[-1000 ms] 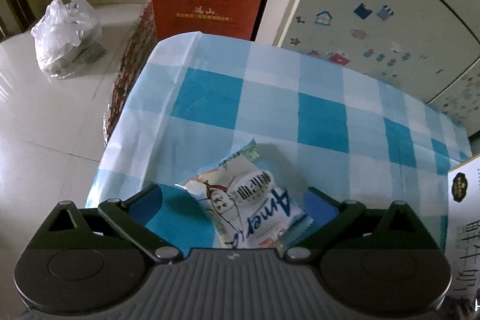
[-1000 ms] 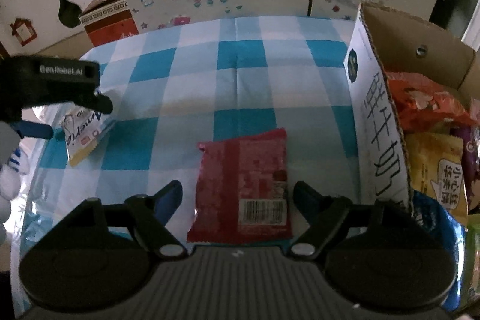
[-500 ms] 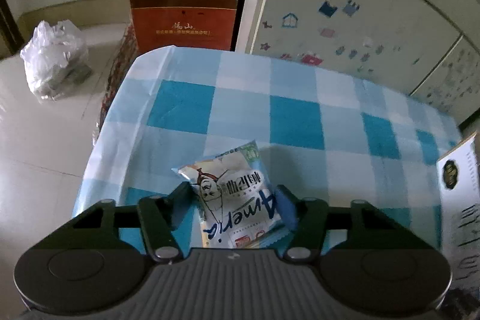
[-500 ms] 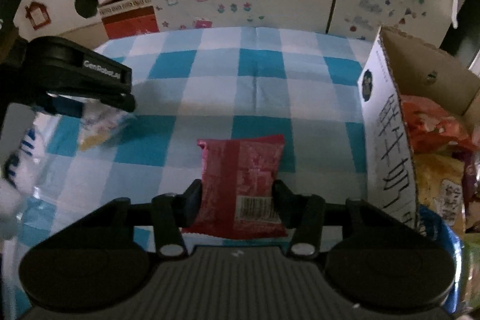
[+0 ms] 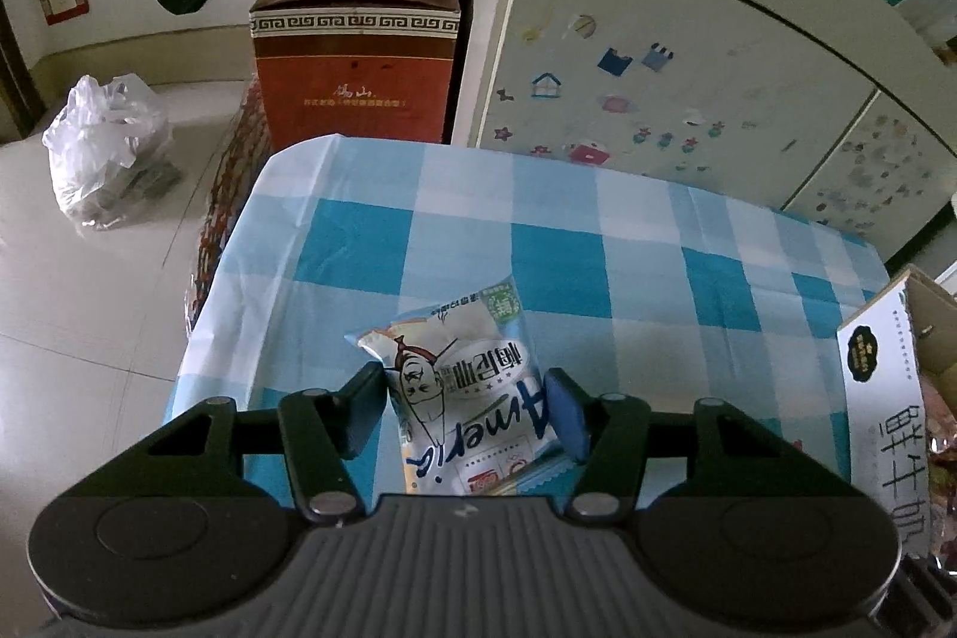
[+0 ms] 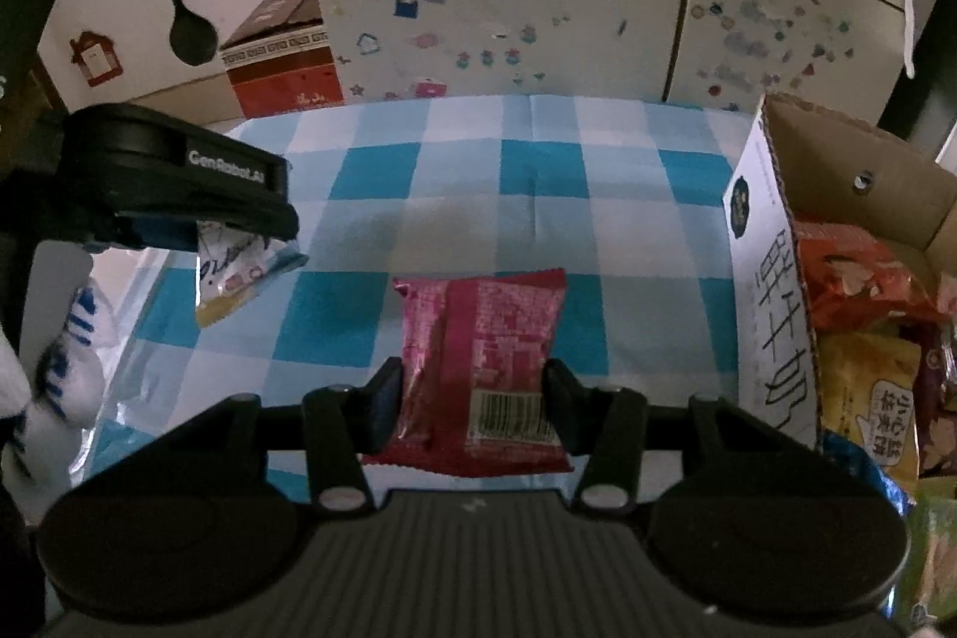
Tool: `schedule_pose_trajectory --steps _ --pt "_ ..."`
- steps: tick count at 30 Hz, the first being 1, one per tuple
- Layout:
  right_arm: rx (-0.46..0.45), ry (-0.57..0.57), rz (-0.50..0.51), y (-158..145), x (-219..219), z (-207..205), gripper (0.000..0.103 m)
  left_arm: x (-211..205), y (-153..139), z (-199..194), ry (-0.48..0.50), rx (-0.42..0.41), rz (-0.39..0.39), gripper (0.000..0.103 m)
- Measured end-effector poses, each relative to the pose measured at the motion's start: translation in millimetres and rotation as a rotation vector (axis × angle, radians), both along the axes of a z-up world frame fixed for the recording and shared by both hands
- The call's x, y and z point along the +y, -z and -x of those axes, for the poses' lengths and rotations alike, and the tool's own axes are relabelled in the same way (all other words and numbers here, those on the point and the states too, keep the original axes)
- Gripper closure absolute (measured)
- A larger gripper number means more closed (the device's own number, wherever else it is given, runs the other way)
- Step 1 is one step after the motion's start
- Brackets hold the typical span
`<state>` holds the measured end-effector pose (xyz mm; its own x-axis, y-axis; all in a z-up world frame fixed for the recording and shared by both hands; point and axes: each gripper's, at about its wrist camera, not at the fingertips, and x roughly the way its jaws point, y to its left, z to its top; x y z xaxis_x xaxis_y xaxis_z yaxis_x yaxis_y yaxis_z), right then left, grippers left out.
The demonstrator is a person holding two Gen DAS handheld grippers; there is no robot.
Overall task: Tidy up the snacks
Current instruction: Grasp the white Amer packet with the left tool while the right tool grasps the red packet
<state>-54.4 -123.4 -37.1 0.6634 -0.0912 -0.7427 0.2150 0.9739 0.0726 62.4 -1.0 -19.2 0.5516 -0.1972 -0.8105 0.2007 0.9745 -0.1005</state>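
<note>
A second ago both sets of tongs stood wide around their packets; now each has closed in. My left tongs point(image 5: 465, 411) grip the white-and-blue snack packet point(image 5: 472, 399) by its sides, and in the right wrist view that packet point(image 6: 239, 261) hangs clear of the checked counter point(image 6: 454, 177) beneath the left tool, so I judge it lifted. My right tongs point(image 6: 472, 393) have pinched the red snack packet point(image 6: 481, 369) the same way, its barcode end toward the camera; whether it has left the cloth yet I cannot tell from this angle, though the packet's far end looks raised. Both grasps made means the pick-up step is about finished, and the carry to the cardboard box point(image 6: 771, 291) at the right of the counter comes next, as I read it. The right view shows what the left cannot: the box is open and already holds orange and yellow bags point(image 6: 861, 333), so there is a place to drop into, though the near wall stands tall and I will need to clear it. The left view shows only the box's printed outer face point(image 5: 885, 399) at its edge, plus the counter's left edge and the floor beyond, close to where the white packet hangs, so a slip there could send it over the side.
</note>
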Motion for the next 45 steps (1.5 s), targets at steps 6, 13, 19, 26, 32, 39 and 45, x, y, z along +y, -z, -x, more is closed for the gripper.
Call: schedule_pose_trajectory --steps 6,13,19,26,32,39,45 --pt "-0.017 -0.01 -0.002 -7 2 6 0.053 5 -7 7 -0.009 -0.01 0.013 0.04" --pt "-0.054 0.0 -0.01 -25 -1 21 0.053 12 -16 16 -0.02 -0.031 0.02 0.04" --pt "-0.072 -0.007 -0.023 -39 -3 36 0.053 18 -20 24 -0.022 -0.027 0.039 0.04" --pt "-0.091 -0.017 -0.012 -54 -3 58 0.053 22 -28 39 -0.018 -0.042 0.063 0.04" --pt "-0.116 -0.015 -0.024 -66 -7 75 0.053 23 -35 59 -0.016 -0.067 0.086 0.04" --pt "-0.15 -0.017 -0.043 -77 -13 82 0.052 20 -33 74 -0.009 -0.081 0.086 0.04" --pt "-0.18 0.001 -0.053 -83 -27 91 0.053 12 -30 86 0.015 -0.096 0.086 0.04"
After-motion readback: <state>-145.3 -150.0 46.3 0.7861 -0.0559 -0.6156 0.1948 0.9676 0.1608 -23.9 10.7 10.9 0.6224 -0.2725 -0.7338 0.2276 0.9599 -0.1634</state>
